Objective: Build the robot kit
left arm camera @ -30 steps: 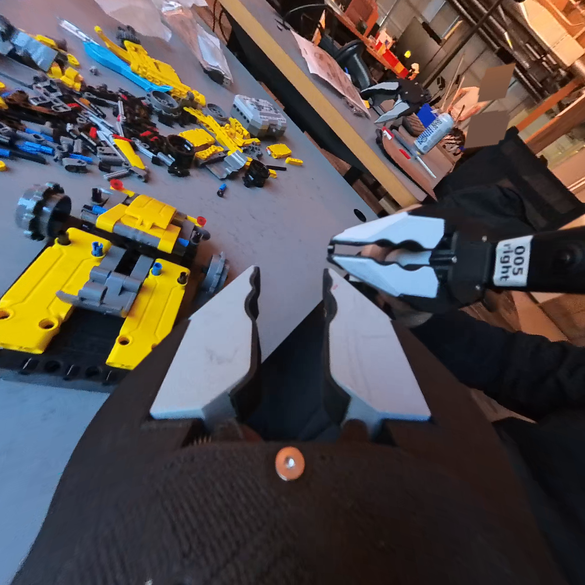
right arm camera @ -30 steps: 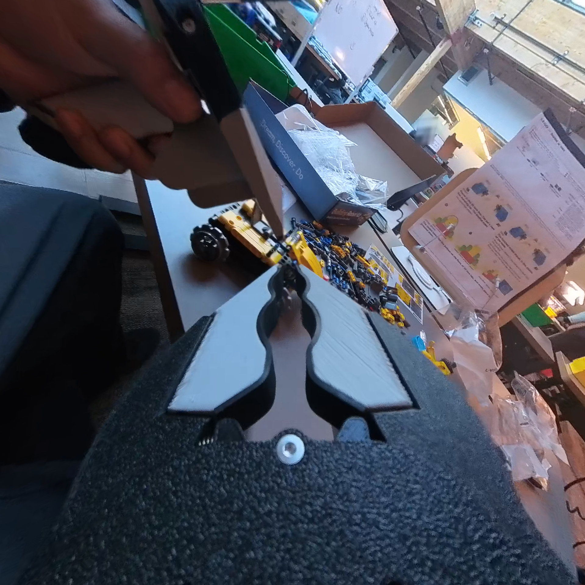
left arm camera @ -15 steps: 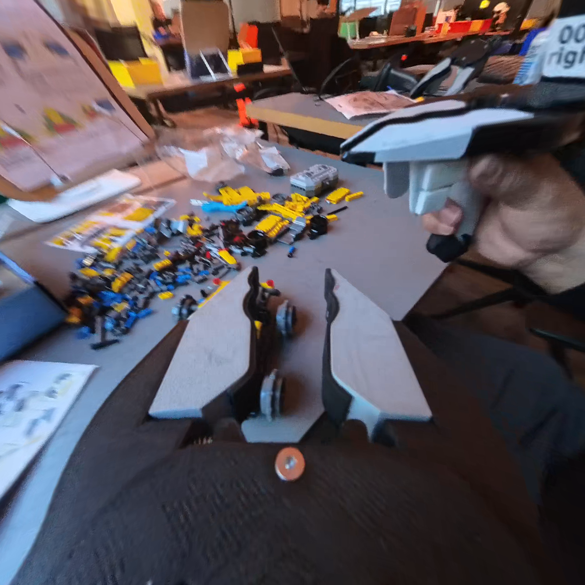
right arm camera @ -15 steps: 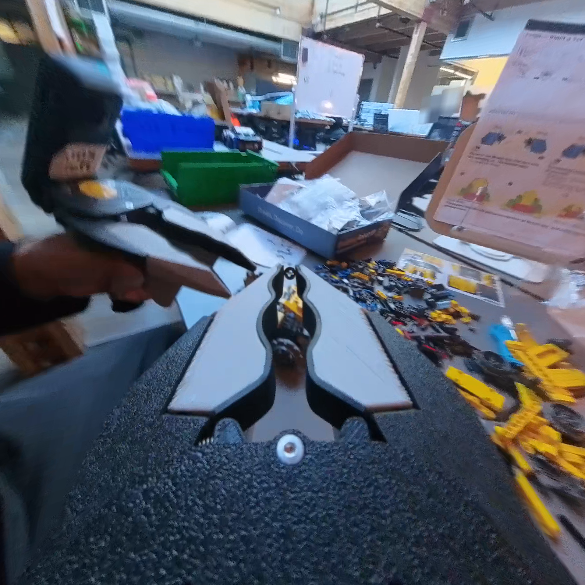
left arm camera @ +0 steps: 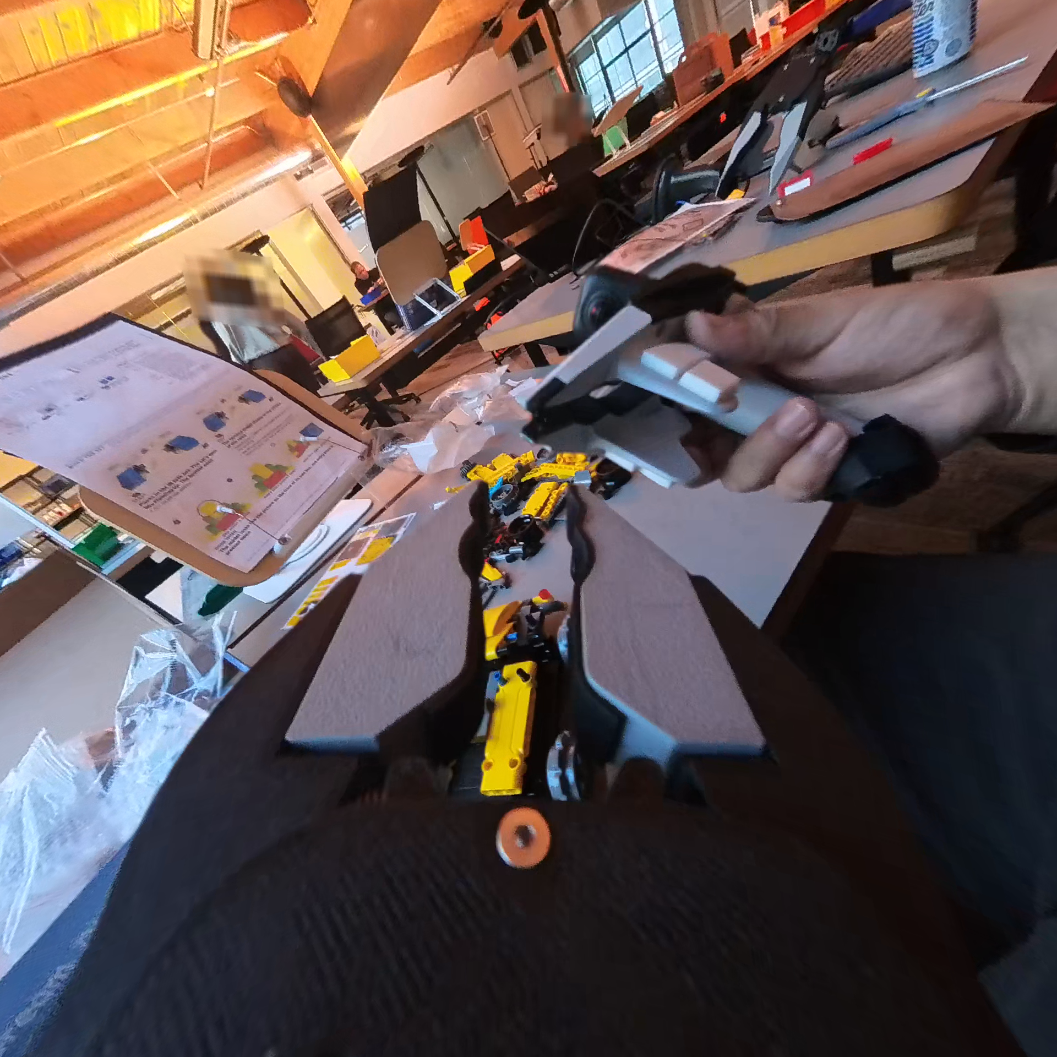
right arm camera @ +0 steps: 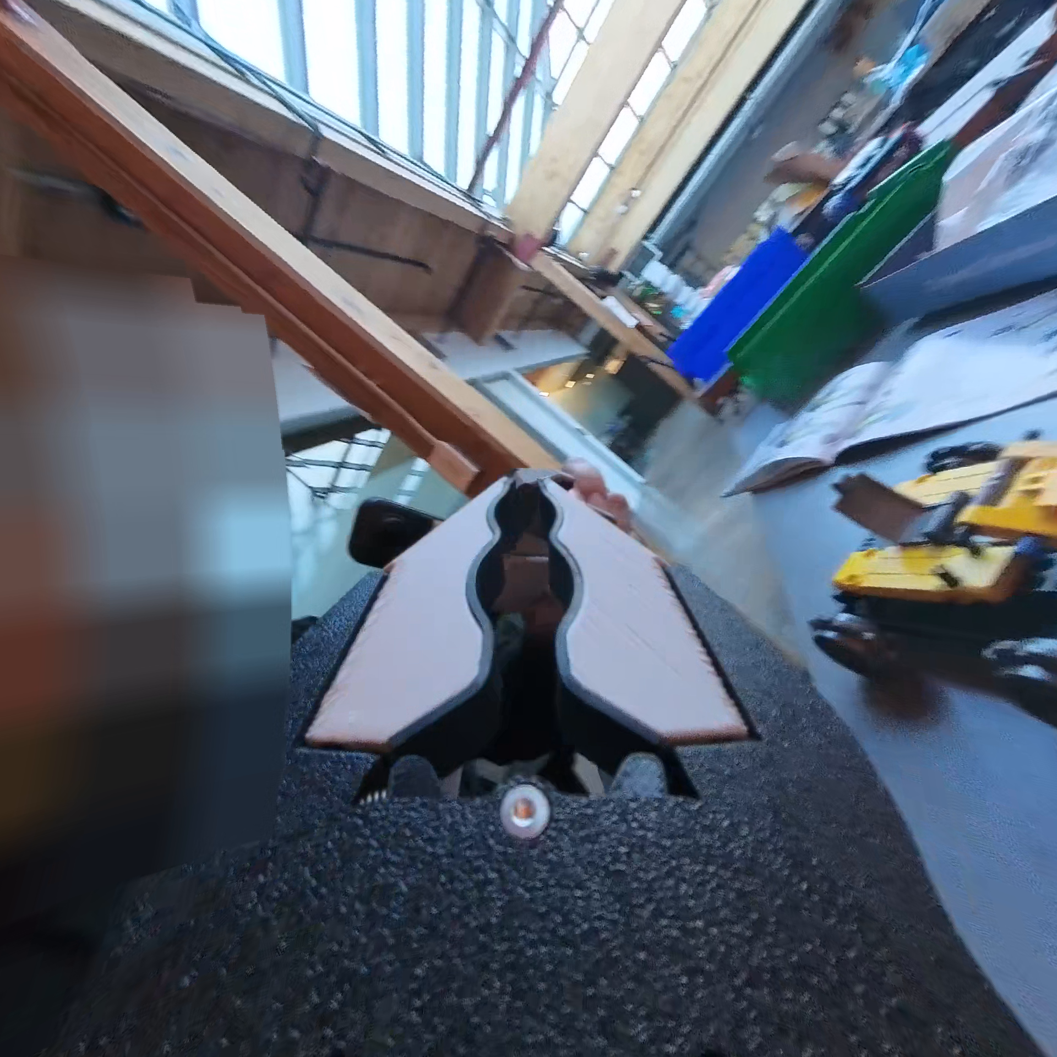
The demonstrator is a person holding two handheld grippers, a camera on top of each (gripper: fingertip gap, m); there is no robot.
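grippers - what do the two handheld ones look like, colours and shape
Both share one design: the left gripper and right gripper each have two flat pale grey fingers with wavy black inner edges, on a rough black textured body with a round metal screw. The right has a pale grey handle.

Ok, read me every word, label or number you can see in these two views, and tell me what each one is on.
Instruction sheet, propped up, left wrist view: print and pictures, wording not quoted here.
White and blue can on the far desk: lettering blurred.
Leaflet on the grey table: too small to read.
Open booklet, right wrist view: blurred.
Nothing else is readable.
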